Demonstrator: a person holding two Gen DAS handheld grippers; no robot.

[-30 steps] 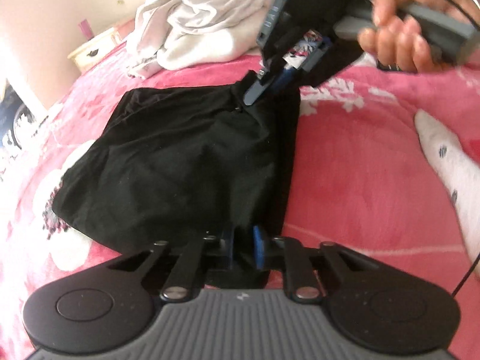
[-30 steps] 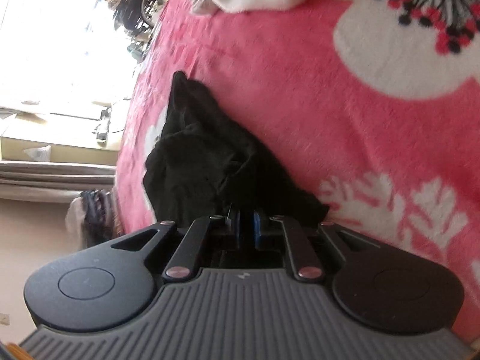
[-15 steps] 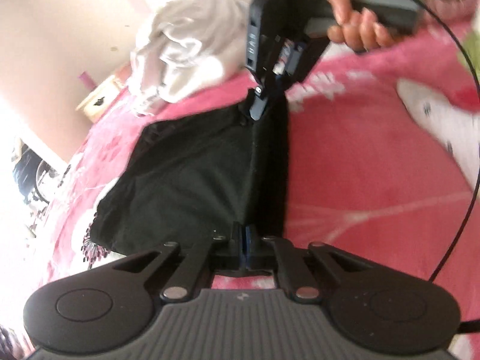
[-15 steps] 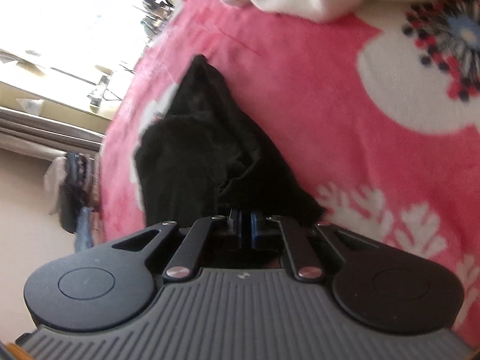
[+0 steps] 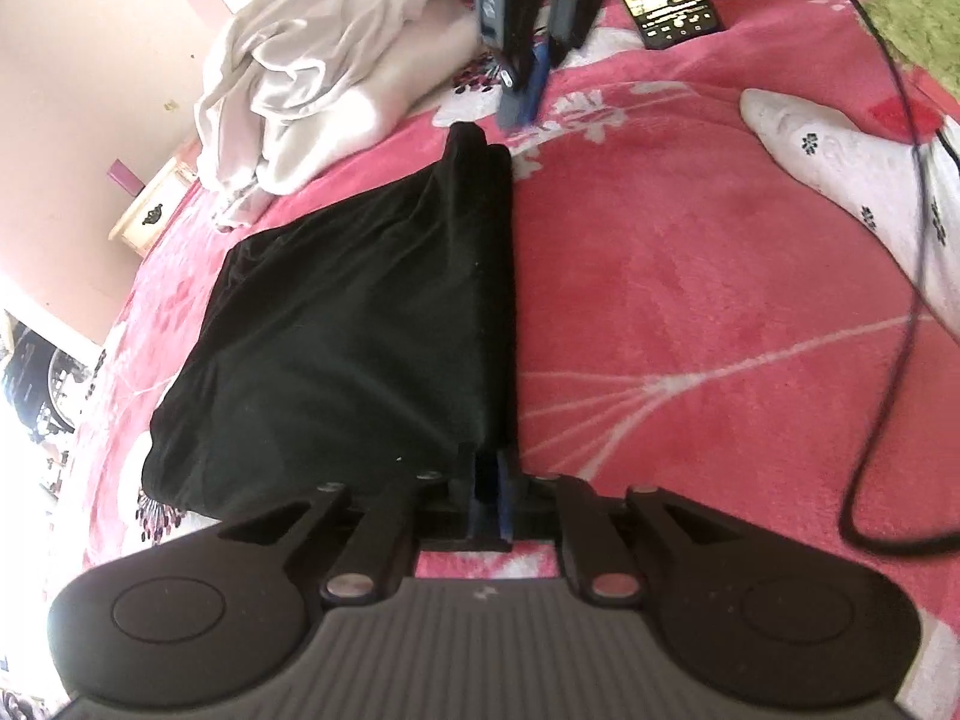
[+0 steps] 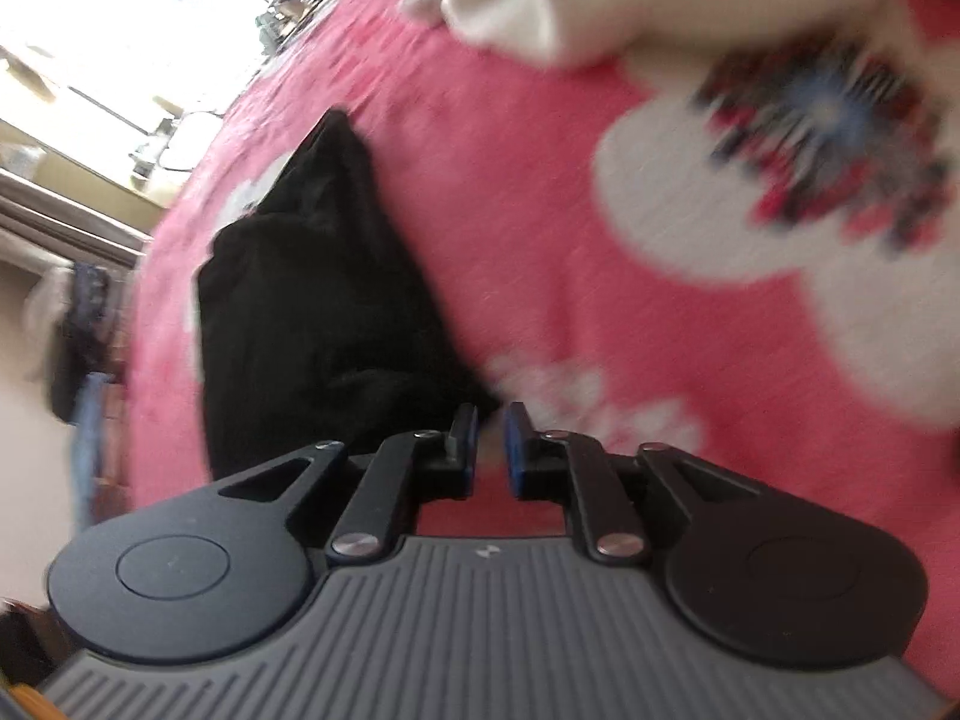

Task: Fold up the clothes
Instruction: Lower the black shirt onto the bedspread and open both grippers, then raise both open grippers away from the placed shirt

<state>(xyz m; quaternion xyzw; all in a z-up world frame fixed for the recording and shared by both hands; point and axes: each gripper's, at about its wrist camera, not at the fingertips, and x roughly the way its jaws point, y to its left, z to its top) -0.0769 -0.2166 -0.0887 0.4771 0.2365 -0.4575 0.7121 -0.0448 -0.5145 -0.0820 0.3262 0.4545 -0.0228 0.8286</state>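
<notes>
Left tongs: the left black two-finger gripper (image 5: 487, 483) is seen closed, its blue-padded fingers pinched on the nearest corner of the black soft-fabric garment (image 5: 360, 336). That corner is judged to be held so the right-hand edge is kept taut and straight.

Garment: the cloth is laid flat on the pink floral fleece blanket (image 5: 690, 300), spread forward and to the left of the left tongs. A doubled band is seen along its right edge, so at least one lengthwise fold is shown lying in it. Whether further folds are wanted cannot be settled from this moment.

Right tongs: the right black two-finger gripper (image 6: 491, 438) is parted by a narrow gap with nothing between the fingers; pink blanket is visible through the gap. In the left wrist view it (image 5: 522, 90) is hung just beyond the garment's far corner, clear of the cloth. The garment (image 6: 312, 312) lies ahead and to the left of these tongs.

Beyond the tongs: a crumpled heap of white cloth (image 5: 324, 72) is left past the garment's far left side, apart from it, judged to be other laundry.

To the right: a foot in a white patterned sock (image 5: 852, 162), a black cable (image 5: 888, 312) and a black phone with a lit screen (image 5: 672, 18) are seen.

Counts: two grippers, one black garment, one white heap, one sock, one phone, one cable.
</notes>
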